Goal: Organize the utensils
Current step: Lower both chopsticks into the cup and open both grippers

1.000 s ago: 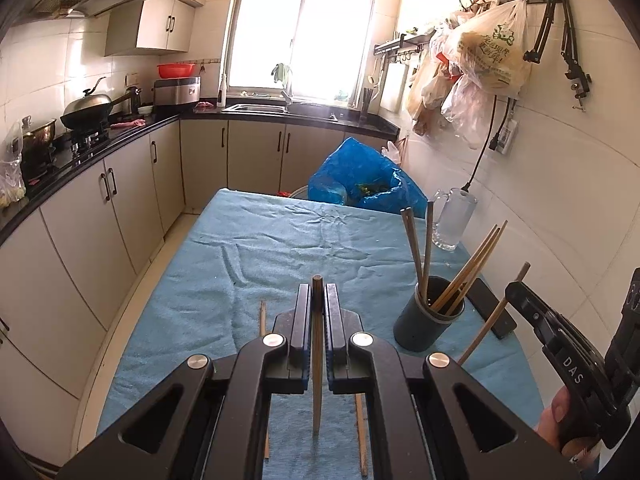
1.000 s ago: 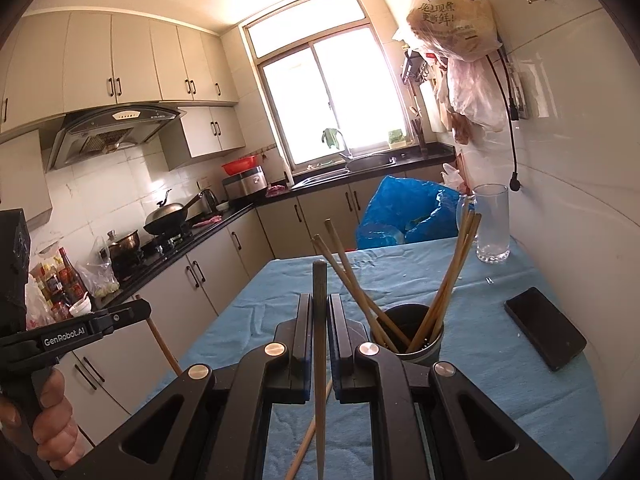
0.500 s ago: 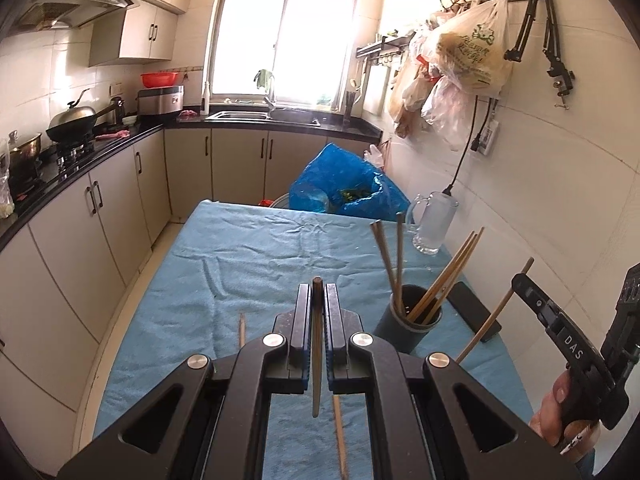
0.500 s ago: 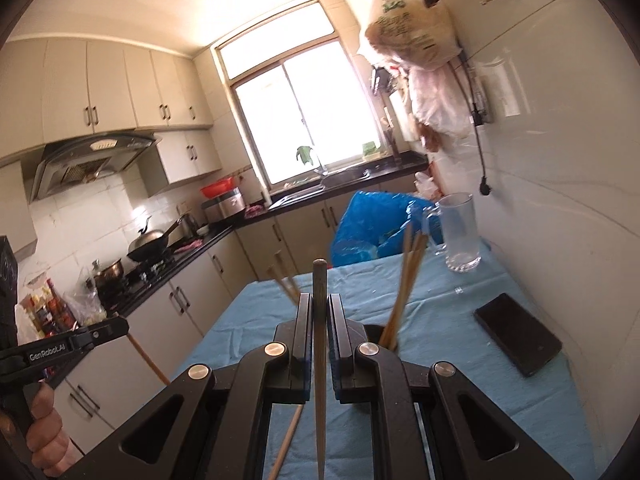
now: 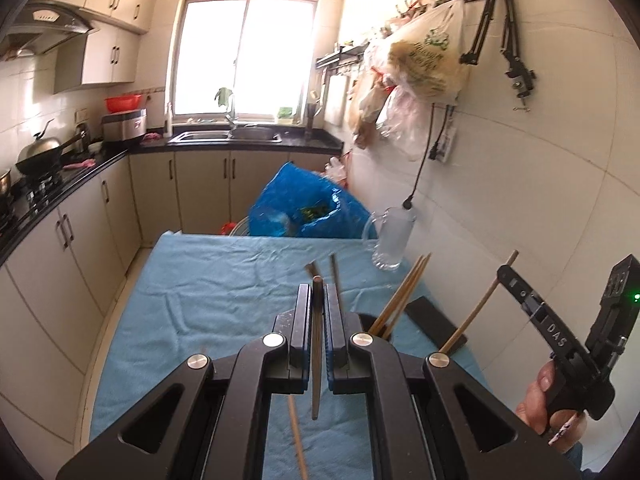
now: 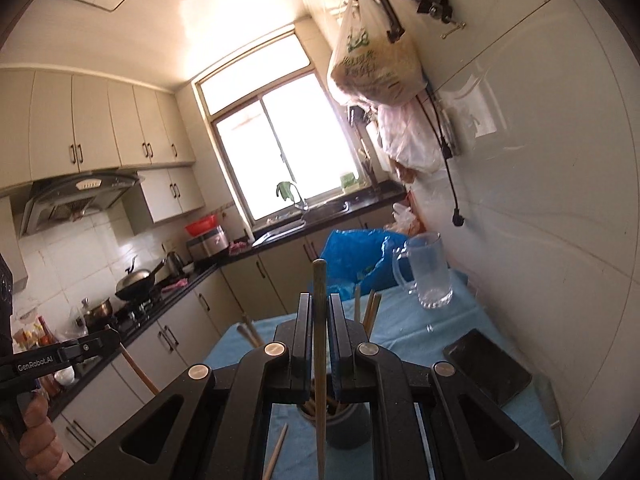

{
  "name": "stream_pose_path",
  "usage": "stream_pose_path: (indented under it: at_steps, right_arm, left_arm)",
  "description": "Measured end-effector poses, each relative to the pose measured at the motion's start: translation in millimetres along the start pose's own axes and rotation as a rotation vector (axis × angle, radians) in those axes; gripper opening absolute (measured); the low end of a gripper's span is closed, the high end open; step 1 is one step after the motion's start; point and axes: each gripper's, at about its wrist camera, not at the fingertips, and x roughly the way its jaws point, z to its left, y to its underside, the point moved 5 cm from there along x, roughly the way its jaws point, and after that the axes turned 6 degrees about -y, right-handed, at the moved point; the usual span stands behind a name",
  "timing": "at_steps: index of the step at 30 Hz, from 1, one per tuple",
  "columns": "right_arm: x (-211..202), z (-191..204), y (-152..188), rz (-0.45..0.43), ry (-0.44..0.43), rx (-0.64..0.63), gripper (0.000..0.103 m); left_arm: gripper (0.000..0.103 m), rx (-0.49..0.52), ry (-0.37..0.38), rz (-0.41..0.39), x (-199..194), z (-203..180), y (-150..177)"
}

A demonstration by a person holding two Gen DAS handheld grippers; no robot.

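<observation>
My left gripper (image 5: 317,300) is shut on a dark wooden chopstick (image 5: 316,352), held upright above the blue cloth. My right gripper (image 6: 319,312) is shut on a lighter chopstick (image 6: 319,364), held just above the dark grey holder cup (image 6: 347,426). The cup holds several chopsticks and shows partly behind my left gripper's fingers (image 5: 370,322). A loose chopstick (image 5: 297,436) lies on the cloth under my left gripper. In the left wrist view my right gripper (image 5: 505,272) is at the right with its chopstick (image 5: 478,306). In the right wrist view my left gripper (image 6: 112,334) is at the left.
A table with a blue cloth (image 5: 224,280) carries a glass mug (image 5: 392,240), a black phone (image 5: 436,320) and a blue plastic bag (image 5: 304,206) at its far end. The tiled wall runs along the right. Kitchen cabinets (image 5: 80,232) stand to the left.
Both grippers rose and tilted upward. The holder cup has slid from open view to behind and below the fingers in both views. Both chopsticks stay gripped.
</observation>
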Motion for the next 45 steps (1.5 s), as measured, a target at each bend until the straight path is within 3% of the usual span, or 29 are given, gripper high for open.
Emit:
stream_pose_path:
  at_steps: [13, 17, 23, 29, 39, 41, 43, 45]
  right_arm:
    - [8.2, -4.6, -47.5, -0.116, 0.032, -0.002, 0.008]
    - [21.2, -5.2, -52.1, -0.143, 0.062, -0.013, 0.008]
    - [50.7, -13.5, -37.4, -0.101, 0.084, -0.014, 0.008]
    - [71.5, -27.0, -18.2, -0.031, 0.098, -0.006, 0.008]
    - [81.5, -35.2, 4.0, 0.051, 0.086, 0.021, 0.009]
    - [80.4, -36.1, 3.9, 0.053, 0.078, 0.037, 0.014]
    - [74.0, -34.5, 0.5, 0.040, 0.079, 0.034, 0.016]
    - [66.8, -31.8, -5.0, 0.020, 0.078, 0.032, 0.017]
  left_arm:
    - [0.005, 0.017, 0.068, -0.088, 9.3, -45.2, -62.1]
    - [0.005, 0.015, 0.054, -0.115, 22.1, -53.3, -69.4]
    - [0.005, 0.012, 0.081, -0.060, 60.0, -57.7, -56.3]
    - [0.005, -0.013, 0.060, 0.017, 93.3, -46.5, -33.6]
    - [0.005, -0.033, 0.043, 0.084, 108.5, -35.5, -8.8]
    - [0.006, -0.028, 0.043, 0.079, 104.7, -36.0, -8.6]
    - [0.011, -0.035, 0.052, 0.076, 99.2, -36.1, -10.0]
    - [0.026, -0.042, 0.057, 0.061, 91.5, -35.2, -12.0]
